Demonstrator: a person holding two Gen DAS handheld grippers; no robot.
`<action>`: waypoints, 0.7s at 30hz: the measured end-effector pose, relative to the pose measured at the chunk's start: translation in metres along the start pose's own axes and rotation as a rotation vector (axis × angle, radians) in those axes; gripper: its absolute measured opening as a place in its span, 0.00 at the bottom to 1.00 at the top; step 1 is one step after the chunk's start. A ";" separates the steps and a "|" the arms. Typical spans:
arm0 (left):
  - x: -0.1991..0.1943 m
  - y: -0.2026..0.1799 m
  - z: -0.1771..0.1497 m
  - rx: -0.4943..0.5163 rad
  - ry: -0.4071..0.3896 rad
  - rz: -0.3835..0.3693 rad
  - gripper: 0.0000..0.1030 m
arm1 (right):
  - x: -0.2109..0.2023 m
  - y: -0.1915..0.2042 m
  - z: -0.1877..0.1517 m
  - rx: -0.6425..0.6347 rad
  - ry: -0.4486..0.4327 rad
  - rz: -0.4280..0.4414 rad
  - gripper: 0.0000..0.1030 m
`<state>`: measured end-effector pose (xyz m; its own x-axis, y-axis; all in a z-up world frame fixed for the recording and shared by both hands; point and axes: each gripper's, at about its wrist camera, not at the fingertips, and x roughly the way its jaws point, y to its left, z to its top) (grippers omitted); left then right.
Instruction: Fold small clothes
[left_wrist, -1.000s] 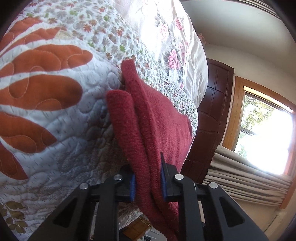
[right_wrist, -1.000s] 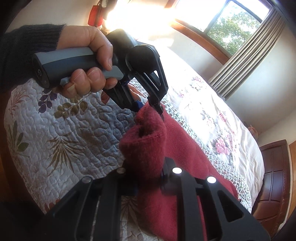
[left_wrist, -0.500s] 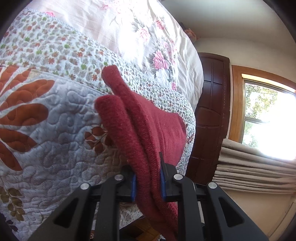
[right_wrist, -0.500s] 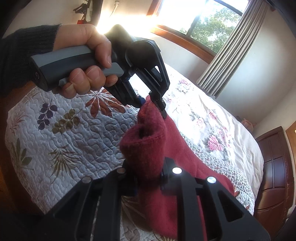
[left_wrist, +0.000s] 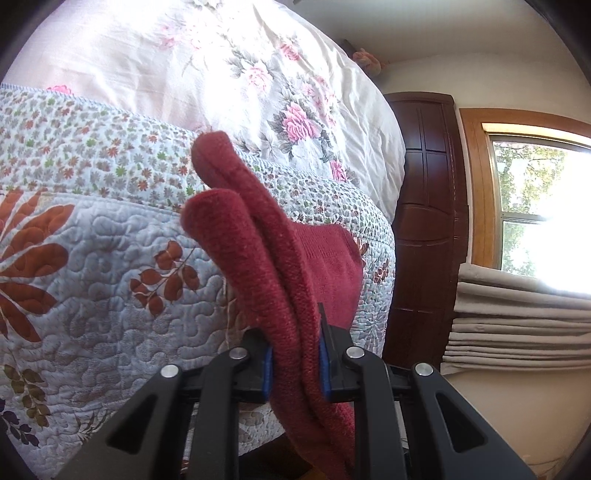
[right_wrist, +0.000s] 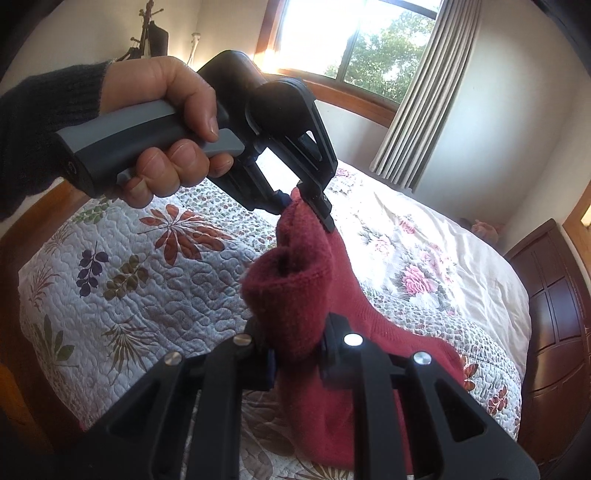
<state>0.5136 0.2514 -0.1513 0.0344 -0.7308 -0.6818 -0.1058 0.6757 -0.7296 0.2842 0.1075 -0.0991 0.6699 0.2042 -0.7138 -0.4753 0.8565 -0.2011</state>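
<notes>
- Nearest in the right wrist view, the right gripper (right_wrist: 295, 354) has its jaws closed on a thick bunch of the red knit garment (right_wrist: 295, 295); the cloth fills the gap between the pads.
- In the left wrist view, the left gripper (left_wrist: 294, 363) also clamps the red knit garment (left_wrist: 273, 266); two rolled edges rise beyond the jaws and a tail hangs below them.
- A little further, the right wrist view shows the left gripper (right_wrist: 306, 208), held by a hand (right_wrist: 166, 125), biting the top edge.
- The garment hangs lifted between both grippers, its lower part resting on the quilt (right_wrist: 147, 288).
- I judge the step is carrying one edge over for a fold; next, both grippers should lower together and lay the edge flat.
- Beyond lies a floral bedsheet (left_wrist: 221, 74).
</notes>
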 end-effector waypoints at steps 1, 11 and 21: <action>0.001 -0.007 0.000 0.007 0.000 0.006 0.18 | -0.003 -0.004 0.000 0.010 -0.005 -0.001 0.15; 0.012 -0.057 0.002 0.085 0.009 0.072 0.17 | -0.023 -0.034 -0.011 0.125 -0.043 -0.004 0.15; 0.037 -0.094 -0.002 0.130 0.027 0.139 0.17 | -0.033 -0.063 -0.031 0.241 -0.057 0.000 0.15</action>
<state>0.5224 0.1606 -0.1080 0.0012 -0.6308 -0.7759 0.0219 0.7758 -0.6306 0.2744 0.0320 -0.0834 0.7042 0.2247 -0.6736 -0.3302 0.9434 -0.0305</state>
